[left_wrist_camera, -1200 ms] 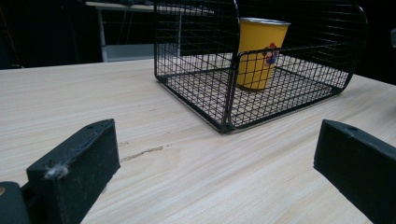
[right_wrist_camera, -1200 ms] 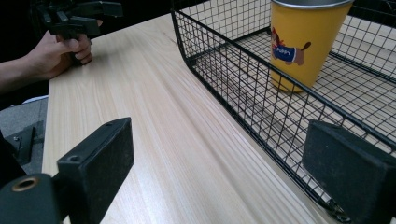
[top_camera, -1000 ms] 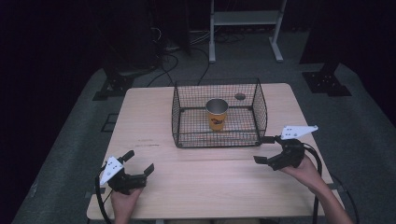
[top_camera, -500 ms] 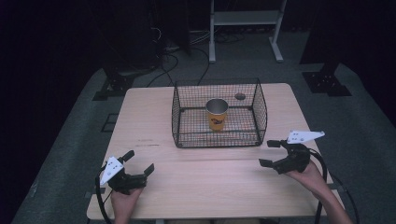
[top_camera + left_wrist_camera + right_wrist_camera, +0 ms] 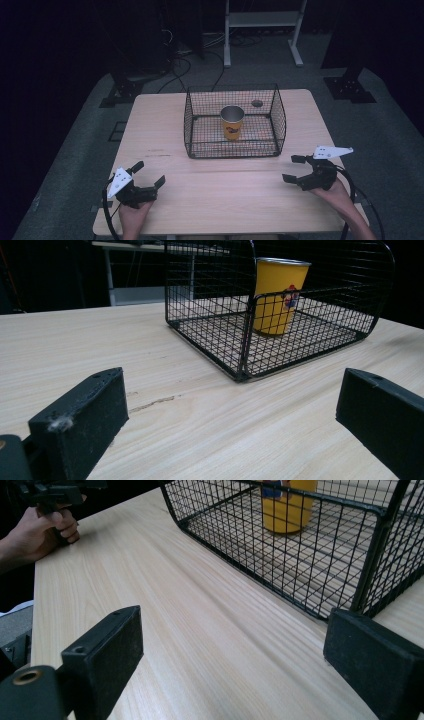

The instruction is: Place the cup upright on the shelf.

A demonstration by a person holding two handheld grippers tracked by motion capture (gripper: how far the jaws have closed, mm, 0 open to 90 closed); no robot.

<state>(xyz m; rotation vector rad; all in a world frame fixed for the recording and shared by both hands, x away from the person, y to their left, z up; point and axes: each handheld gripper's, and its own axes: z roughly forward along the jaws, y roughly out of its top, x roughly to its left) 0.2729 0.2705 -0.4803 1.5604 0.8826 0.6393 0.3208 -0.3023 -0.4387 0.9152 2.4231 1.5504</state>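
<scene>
Cup (image 5: 232, 121), yellow and upright, stands inside the black wire basket (image 5: 190, 125) at the middle of the wooden table (image 5: 225, 195). Both grippers sit low near the front edge, well apart from it: left gripper (image 5: 148, 176) and right gripper (image 5: 292, 168), jaws spread, empty. A clean grasp likely means coming over the basket's rim from above.

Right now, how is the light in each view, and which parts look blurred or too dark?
High view: the table is lit, the surroundings almost black, the image soft. Left gripper view: the yellow cup in the wire basket is fairly sharp, the near jaws blurred, the background dark. Right gripper view: the wood grain is clear, the jaws soft, the far hand dim.
</scene>
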